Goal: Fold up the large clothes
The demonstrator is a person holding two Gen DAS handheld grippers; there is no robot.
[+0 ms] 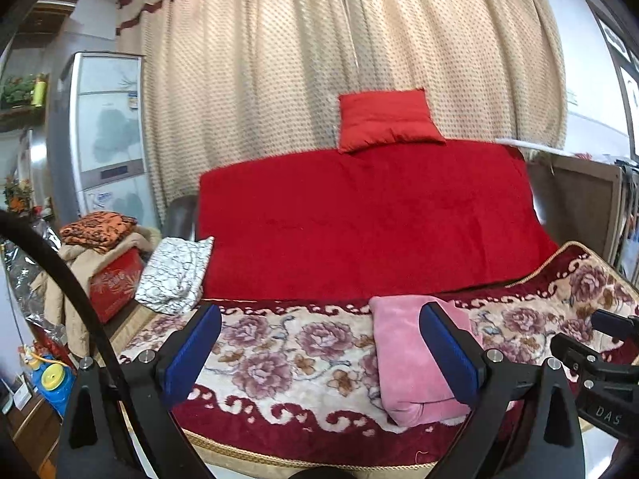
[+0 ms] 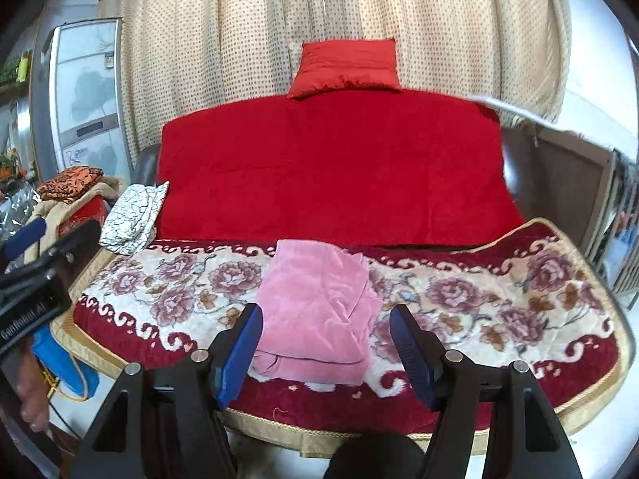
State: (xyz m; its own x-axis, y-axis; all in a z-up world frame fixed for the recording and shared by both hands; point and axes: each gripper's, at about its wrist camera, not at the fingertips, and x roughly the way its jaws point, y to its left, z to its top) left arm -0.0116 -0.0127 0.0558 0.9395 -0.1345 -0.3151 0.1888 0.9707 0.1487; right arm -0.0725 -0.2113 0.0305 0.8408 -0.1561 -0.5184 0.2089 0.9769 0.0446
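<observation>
Both tongs, left (image 1: 319,353) and right (image 2: 325,353), released, empty; ahead, folded pink garment (image 2: 315,315) looks soft, light; grip its edge

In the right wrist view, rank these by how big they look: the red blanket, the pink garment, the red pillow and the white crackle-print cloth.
1. Red blanket
2. Pink garment, though it lies nearest the camera
3. Red pillow
4. White cloth, close to the pillow
</observation>
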